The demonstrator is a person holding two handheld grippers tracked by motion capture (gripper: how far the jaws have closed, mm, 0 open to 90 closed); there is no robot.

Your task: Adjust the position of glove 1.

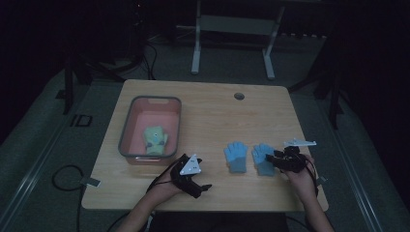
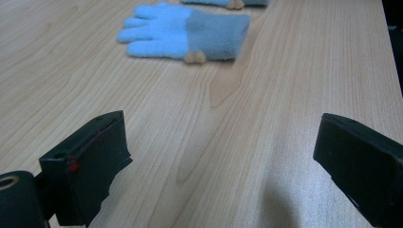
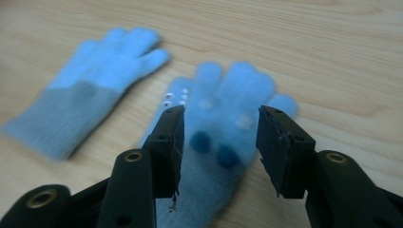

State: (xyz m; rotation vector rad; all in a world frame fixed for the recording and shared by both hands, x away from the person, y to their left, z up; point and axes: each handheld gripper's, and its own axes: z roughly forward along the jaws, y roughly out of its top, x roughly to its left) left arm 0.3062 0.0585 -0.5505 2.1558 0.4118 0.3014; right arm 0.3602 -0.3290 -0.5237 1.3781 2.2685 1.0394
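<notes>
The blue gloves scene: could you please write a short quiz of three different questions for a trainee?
1. True or false: the right tool is shut on the right-hand blue glove.
2. How many gloves lie in the pink bin?
3. Multiple choice: the left tool is A) open over bare table, B) shut on the left-hand blue glove, C) inside the bin.

Key:
1. False; its jaws stand open on either side of the glove.
2. One, a green glove.
3. A.
</notes>
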